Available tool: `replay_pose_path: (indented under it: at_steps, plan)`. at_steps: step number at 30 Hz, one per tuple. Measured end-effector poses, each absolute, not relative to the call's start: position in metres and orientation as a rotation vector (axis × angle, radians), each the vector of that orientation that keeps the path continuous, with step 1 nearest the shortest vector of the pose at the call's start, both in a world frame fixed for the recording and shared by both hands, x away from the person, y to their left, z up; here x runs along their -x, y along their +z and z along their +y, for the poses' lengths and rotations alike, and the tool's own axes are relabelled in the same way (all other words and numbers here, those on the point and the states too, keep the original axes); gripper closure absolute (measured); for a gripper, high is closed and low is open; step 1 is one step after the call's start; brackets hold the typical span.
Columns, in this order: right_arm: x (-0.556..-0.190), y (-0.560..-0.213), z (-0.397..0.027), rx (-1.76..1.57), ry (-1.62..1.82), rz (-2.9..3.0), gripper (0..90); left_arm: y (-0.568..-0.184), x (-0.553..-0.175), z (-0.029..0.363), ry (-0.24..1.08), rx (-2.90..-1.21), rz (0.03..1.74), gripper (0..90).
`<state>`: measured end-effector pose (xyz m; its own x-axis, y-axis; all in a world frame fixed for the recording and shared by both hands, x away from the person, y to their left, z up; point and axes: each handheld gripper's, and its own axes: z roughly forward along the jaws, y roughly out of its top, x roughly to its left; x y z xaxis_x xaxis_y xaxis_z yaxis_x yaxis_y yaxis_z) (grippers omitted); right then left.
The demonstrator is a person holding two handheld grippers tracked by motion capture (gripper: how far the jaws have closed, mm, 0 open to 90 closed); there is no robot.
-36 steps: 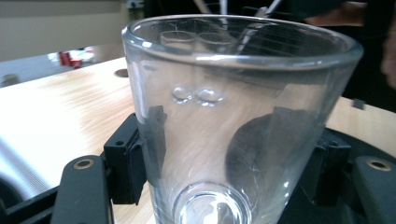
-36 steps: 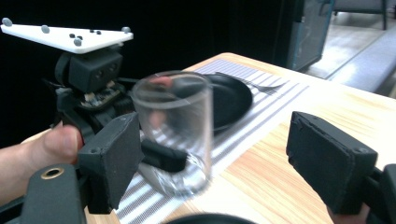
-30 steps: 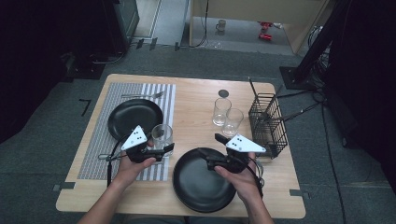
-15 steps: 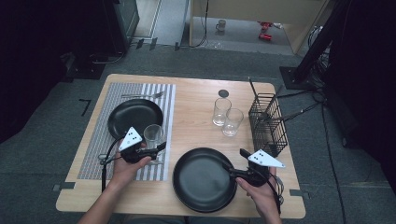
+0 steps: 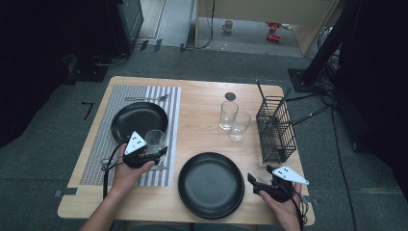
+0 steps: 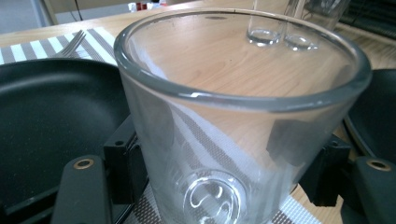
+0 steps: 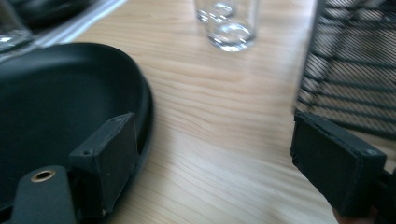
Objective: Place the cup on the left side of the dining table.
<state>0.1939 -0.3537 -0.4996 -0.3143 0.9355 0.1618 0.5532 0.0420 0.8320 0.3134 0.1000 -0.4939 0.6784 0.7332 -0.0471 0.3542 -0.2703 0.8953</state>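
While your left tongs [image 5: 156, 153] clamp a clear glass [image 5: 155, 140], one pad on each side of its wall, the glass stands upright on the striped mat [image 5: 96, 144] just beside the black plate [image 5: 139, 120] at the left of the tabletop [image 5: 202, 110]. Your right tongs [image 5: 254, 184] stand wide apart and hold nothing; they sit low over bare wood near the front right corner, one pad at the rim of the nearer black plate [image 5: 210, 185], the other toward the wire basket [image 5: 275, 129].
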Motion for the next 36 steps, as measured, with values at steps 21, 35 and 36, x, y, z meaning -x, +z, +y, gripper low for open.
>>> replay_pose_path:
  at_steps: [21,35,36]
  plan:
    - [-0.195,-0.525,-0.388,-1.671,0.887,1.855,15.3,-0.496,-0.313,0.098,0.514,-1.919,0.875,29.7]
    - [-0.197,-0.525,-0.39,-1.656,0.849,1.863,13.9,-0.49,-0.311,0.094,0.582,-1.898,0.866,29.8]
    - [-0.197,-0.526,-0.39,-1.654,0.847,1.864,13.7,-0.49,-0.311,0.093,0.596,-1.893,0.875,29.8]
